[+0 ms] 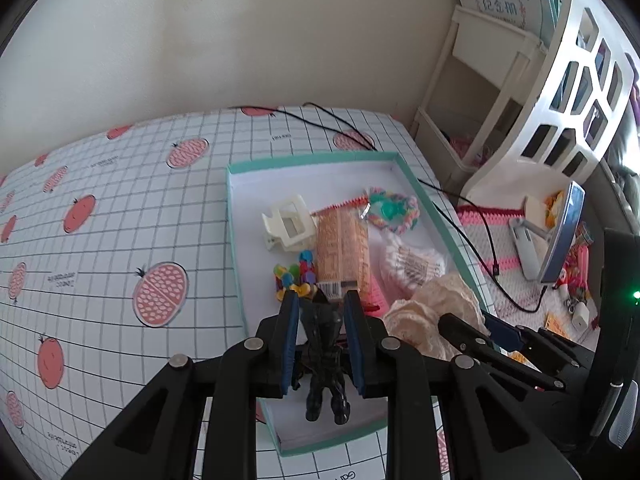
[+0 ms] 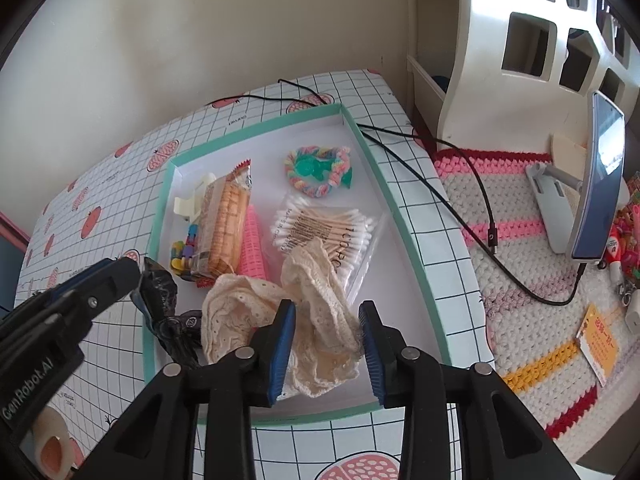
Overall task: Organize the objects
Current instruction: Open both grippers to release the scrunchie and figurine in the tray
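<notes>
Nearest, over the near-left corner of the box (image 1: 308, 159): left gripper (image 1: 321, 298) closed narrow on the body of the black figure (image 1: 326, 360), legs hanging toward the near rim; not possible to tell whether the feet touch the box floor. Lower slowly, straight down, and set the figure on the bare white floor just inside that corner, not on the rim. Loosen the fingers only when the figure rests, probably lying flat, since a standing toy of this shape would likely fall. Beside, over the near-middle of the box: right gripper (image 2: 327, 310) with fingers wide apart, one on each side of the cream lace cloth (image 2: 240, 312), holding nothing. Hold this one away from the figure's path, or press the soft cloth gently so as not to let it spread under the toy. Farther inside the box, avoid pushing the biscuit pack (image 1: 342, 248), the bead toy (image 1: 294, 274) and the pink roller (image 2: 251, 244). Beyond these, toward the far rim: white hair clip (image 1: 288, 226), cotton swabs (image 2: 324, 228), rainbow ring (image 2: 318, 172); no need to disturb them.
</notes>
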{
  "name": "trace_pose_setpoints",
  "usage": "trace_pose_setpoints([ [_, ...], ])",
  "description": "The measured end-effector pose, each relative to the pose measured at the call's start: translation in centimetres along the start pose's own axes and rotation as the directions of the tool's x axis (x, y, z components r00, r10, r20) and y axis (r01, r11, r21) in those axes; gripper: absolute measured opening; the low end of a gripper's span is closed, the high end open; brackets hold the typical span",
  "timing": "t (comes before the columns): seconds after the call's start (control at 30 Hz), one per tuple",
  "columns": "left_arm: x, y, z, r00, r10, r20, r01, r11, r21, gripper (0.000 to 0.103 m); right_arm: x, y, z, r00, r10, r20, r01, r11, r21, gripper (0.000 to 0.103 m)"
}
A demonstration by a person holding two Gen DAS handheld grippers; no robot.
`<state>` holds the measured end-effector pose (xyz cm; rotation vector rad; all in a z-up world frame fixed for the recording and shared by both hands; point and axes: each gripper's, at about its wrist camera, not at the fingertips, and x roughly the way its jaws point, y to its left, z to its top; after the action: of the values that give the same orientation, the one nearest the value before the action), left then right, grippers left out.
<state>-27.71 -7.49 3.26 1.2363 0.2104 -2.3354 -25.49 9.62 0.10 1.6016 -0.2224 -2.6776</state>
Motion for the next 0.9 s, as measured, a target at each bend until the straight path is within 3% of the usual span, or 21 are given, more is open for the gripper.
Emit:
trace_pose_setpoints([
  [0.13,-0.6,0.6,0.2,0.999,0.026,0.02,-0.025,1.0,-0.011,0.031,-0.5,-0.1,0.1,1.0,0.001,0.019,-0.001,1.0,0.006,0.042],
  [0.37,0.1,2.8,-0.1,0.995,0.096,-0.006,-0.096,0.993,-0.064,0.047,-0.5,0.1,0.1,0.999,-0.001,0.032,0.001,1.0,-0.001,0.066],
  [0.47,0.5,3.6,-0.3,0.991,0.132,-0.015,-0.133,0.988,-0.084,0.055,-0.5,0.3,0.1,0.999,0.005,0.038,-0.005,1.0,-0.004,0.072],
  [0.63,1.0,5.1,-0.6,0.984,0.178,-0.028,-0.181,0.977,-0.11,0.078,-0.4,0.9,0.1,0.999,0.005,0.05,-0.003,1.0,-0.025,0.08],
  [0.73,1.1,5.9,-0.8,0.98,0.197,-0.03,-0.199,0.973,-0.119,0.087,-0.3,1.1,0.0,0.998,0.007,0.057,-0.005,0.999,-0.04,0.097],
  [0.83,1.1,6.6,-0.9,0.976,0.215,-0.028,-0.216,0.967,-0.132,0.096,-0.4,1.2,0.0,0.998,0.011,0.061,-0.009,0.999,-0.037,0.1],
  [0.9,1.0,7.1,-1.0,0.973,0.23,-0.024,-0.231,0.963,-0.141,0.096,-0.5,1.3,0.0,0.998,0.012,0.066,-0.01,0.999,-0.034,0.102],
])
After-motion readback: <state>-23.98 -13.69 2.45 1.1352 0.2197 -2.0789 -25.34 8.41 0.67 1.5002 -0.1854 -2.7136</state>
